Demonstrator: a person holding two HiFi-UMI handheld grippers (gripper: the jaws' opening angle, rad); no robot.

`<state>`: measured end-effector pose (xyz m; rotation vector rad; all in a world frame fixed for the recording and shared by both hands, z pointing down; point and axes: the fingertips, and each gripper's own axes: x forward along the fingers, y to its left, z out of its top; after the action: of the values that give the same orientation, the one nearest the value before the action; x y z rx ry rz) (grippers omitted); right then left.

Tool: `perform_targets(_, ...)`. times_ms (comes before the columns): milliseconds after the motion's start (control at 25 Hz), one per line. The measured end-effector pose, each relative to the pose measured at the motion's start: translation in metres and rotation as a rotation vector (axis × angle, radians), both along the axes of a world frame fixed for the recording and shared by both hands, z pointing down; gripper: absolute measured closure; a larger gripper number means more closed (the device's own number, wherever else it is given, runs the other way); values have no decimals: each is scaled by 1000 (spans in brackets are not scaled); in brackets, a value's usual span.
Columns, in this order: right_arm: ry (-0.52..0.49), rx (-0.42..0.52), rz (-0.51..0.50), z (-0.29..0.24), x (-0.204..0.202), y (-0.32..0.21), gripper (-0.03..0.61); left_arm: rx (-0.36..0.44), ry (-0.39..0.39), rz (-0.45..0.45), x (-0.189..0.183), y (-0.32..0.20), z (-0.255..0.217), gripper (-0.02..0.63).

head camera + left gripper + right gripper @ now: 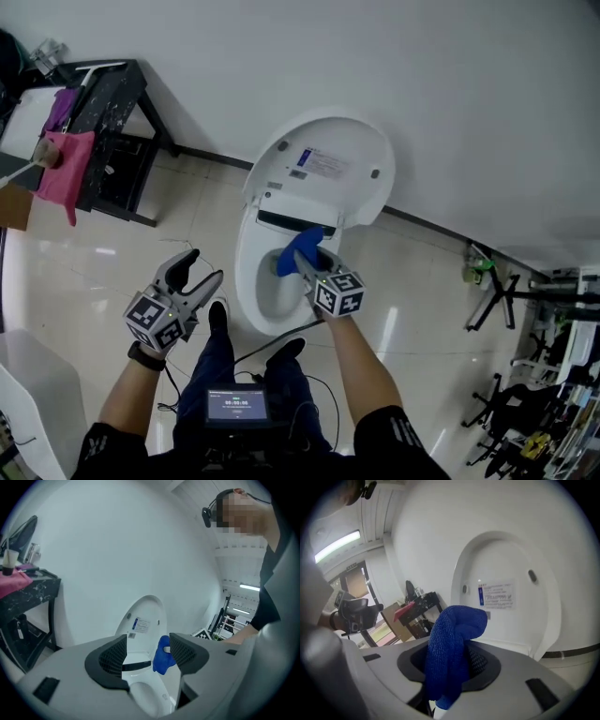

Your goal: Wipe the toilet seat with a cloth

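Note:
A white toilet (251, 291) stands against the wall with its lid (323, 169) raised. My right gripper (305, 258) is shut on a blue cloth (300, 247), held over the back of the bowl near the hinge. In the right gripper view the blue cloth (452, 648) bulges up between the jaws in front of the lid (506, 592). My left gripper (202, 272) hangs open and empty to the left of the toilet. From the left gripper view the bowl (145, 691) and the cloth (162, 656) show between its open jaws.
A black stand (112, 122) with a pink cloth (67, 169) draped on it stands at the left by the wall. Black racks and gear (534, 375) crowd the right side. A tablet (234, 405) sits at the person's waist. The floor is glossy tile.

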<state>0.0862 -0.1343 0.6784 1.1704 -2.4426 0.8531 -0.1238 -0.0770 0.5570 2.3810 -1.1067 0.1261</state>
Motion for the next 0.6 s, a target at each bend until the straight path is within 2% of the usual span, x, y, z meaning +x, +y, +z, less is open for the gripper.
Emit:
perform_targets(320, -27, 195, 129, -149, 71, 17, 416, 129, 30, 68, 52, -23, -84, 336)
perform_targets(600, -44, 364, 208, -265, 121, 48, 422, 209, 13, 137, 84, -14, -151, 336)
